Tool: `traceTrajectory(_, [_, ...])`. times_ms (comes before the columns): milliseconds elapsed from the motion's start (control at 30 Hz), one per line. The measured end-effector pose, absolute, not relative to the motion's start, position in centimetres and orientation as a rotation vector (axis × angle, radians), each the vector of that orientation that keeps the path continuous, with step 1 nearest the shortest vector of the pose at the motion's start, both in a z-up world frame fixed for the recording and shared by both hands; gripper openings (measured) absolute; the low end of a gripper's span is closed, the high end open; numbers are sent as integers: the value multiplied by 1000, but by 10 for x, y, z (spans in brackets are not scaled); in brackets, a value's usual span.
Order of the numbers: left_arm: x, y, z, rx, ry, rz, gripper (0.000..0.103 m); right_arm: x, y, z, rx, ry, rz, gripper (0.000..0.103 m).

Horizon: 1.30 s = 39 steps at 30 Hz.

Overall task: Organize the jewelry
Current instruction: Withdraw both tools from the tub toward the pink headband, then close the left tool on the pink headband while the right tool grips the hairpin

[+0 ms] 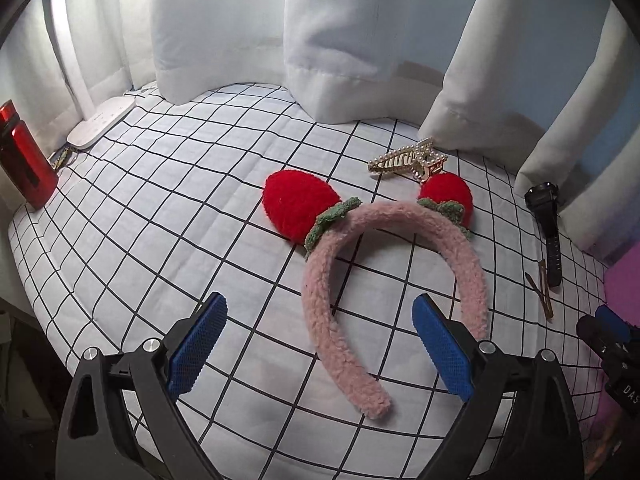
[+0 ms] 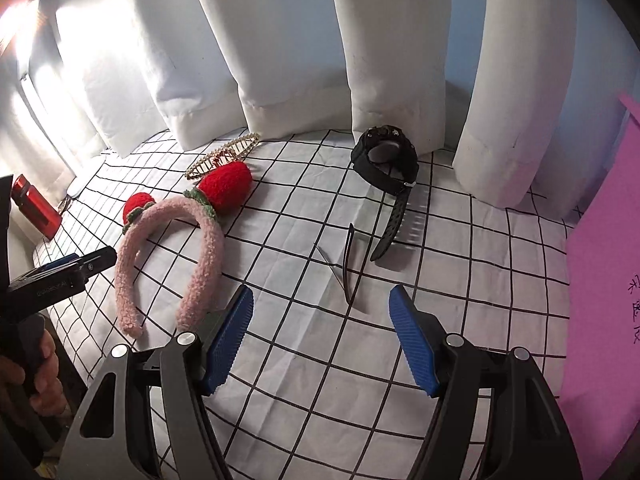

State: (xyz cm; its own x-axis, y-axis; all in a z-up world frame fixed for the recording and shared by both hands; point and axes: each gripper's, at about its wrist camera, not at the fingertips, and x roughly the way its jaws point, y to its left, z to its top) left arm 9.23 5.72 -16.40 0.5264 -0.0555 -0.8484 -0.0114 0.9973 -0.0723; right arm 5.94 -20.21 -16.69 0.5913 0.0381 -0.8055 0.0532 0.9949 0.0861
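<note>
Here: left claw [image 1: 320, 344] agape, blue pads [image 1: 198, 344] wide apart, nothing between them pressed or held; poised above the lower run of the pink fleece headband [image 1: 320, 320], one leg of which passes beneath the gap without contact. Right claw [image 2: 322, 338] likewise spread wide and empty, aimed down at the checked cloth [image 2: 280, 380] just short of two thin hairpins [image 2: 347, 264]

Outward from the left claw: headband lying flat, open end toward the camera, two red strawberry ears [image 1: 298, 204] with green leaves at its crown. Just behind the right ear, touching or nearly so, a pearl-studded claw clip [image 1: 408, 159]. Farther right, a black digital wristwatch [image 1: 546, 220], strap stretched out, hairpins just beside its end

Outward from the right claw: hairpins crossed at one end, then the wristwatch beyond them near the white curtain [image 2: 288, 60], headband and clip off to the left. At the far left edge, a red bottle [image 1: 24, 156] and a white flat device [image 1: 100, 122] by the curtain hem. At the right edge, a pink sheet [image 2: 600, 260] with handwriting, purpose unclear

Progress, as a judgement: barely begun, if at all. All four kinds of piece loose and scattered on the bench, none grouped, none in hand, no tray or box visible to receive them. Likely first step: headband for the left, hairpins for the right. Everything left to sort
</note>
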Motion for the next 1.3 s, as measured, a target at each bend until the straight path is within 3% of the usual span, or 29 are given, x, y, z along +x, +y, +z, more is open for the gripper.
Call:
traceTrajectory(433, [111,58,-191,-44,1029,-3,92,90,-207,-206,71,987,-50,67])
traceTrajectory(1300, [125,46,-218,1,1044,-1,95,112,-193,-222,10,949,-97,69])
